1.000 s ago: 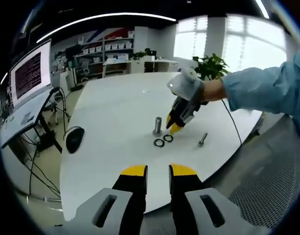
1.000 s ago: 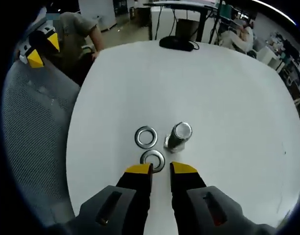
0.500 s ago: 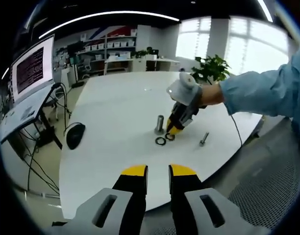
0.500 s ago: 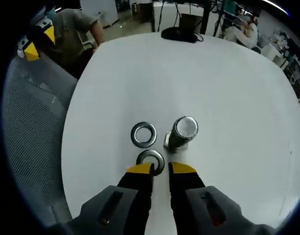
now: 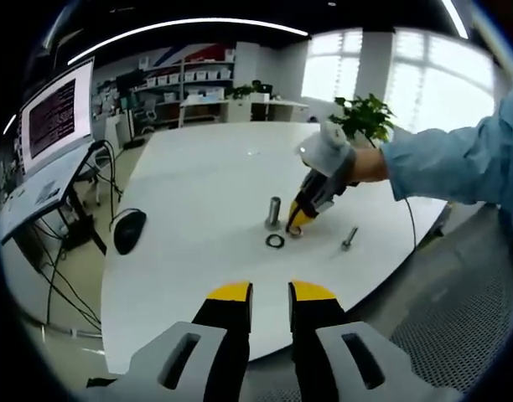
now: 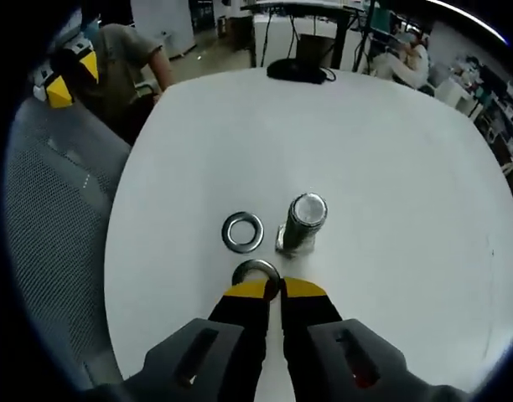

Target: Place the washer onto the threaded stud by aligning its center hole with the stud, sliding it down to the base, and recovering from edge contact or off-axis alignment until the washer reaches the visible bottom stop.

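Observation:
A short steel threaded stud [image 6: 300, 222] stands upright on the white table [image 6: 391, 151]. One washer [image 6: 242, 232] lies flat just left of it. A second washer [image 6: 256, 271] sits at my right gripper's [image 6: 275, 290] yellow tips, which are shut on its near edge. In the left gripper view the right gripper [image 5: 296, 224] reaches down beside the stud [image 5: 273, 212], with the loose washer [image 5: 275, 241] in front of it. My left gripper [image 5: 271, 293] hangs open off the table's near edge, holding nothing.
A spare bolt [image 5: 348, 238] lies right of the stud. A black mouse [image 5: 126, 232] rests at the table's left edge. A laptop on a stand [image 5: 51, 134] is further left. A mesh chair [image 6: 47, 218] and a person [image 6: 126, 63] are beyond the table.
My right jaws have closed from open onto the nearer washer. In the left gripper view only one washer now lies apart on the table. The left gripper has stayed put.

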Demonstrator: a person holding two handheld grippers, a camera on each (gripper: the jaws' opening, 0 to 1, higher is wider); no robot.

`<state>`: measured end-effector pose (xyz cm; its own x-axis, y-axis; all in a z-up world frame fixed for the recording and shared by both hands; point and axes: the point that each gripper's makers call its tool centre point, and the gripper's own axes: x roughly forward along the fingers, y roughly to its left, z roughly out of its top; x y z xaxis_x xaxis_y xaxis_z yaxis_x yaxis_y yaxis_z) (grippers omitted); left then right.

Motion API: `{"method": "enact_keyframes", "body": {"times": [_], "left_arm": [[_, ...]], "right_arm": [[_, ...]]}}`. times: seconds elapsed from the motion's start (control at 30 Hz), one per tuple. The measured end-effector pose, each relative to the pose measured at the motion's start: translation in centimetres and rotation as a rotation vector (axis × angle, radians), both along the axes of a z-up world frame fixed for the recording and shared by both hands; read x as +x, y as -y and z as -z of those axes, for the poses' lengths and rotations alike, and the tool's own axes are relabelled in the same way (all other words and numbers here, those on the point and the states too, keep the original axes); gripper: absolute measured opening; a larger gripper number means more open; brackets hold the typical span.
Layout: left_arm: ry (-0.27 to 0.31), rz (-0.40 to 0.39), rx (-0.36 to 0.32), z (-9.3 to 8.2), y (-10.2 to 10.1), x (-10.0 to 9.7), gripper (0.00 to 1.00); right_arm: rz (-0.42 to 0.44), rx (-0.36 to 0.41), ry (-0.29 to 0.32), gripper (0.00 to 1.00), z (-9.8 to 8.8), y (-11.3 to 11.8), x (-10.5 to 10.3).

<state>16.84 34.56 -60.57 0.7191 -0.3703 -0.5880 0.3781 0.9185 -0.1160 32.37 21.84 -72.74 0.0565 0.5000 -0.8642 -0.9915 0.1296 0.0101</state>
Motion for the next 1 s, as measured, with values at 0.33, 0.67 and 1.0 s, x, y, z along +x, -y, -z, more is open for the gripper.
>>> {"method": "enact_keyframes", "body": {"times": [0.33, 0.67, 1.0], "left_arm": [[0.004, 0.001, -0.001, 0.0, 0.0, 0.0, 0.15], [0.006, 0.004, 0.002, -0.1, 0.1, 0.0, 0.15], [0.010, 0.006, 0.002, -0.1, 0.1, 0.0, 0.15]], "right_arm": [[0.134, 0.155, -0.031, 0.06, -4.1, -0.6, 0.3], [0.347, 0.238, -0.037, 0.06, -6.4, -1.8, 1.9], [0.476, 0.246, -0.070, 0.06, -5.9, -2.0, 3.2]]}}
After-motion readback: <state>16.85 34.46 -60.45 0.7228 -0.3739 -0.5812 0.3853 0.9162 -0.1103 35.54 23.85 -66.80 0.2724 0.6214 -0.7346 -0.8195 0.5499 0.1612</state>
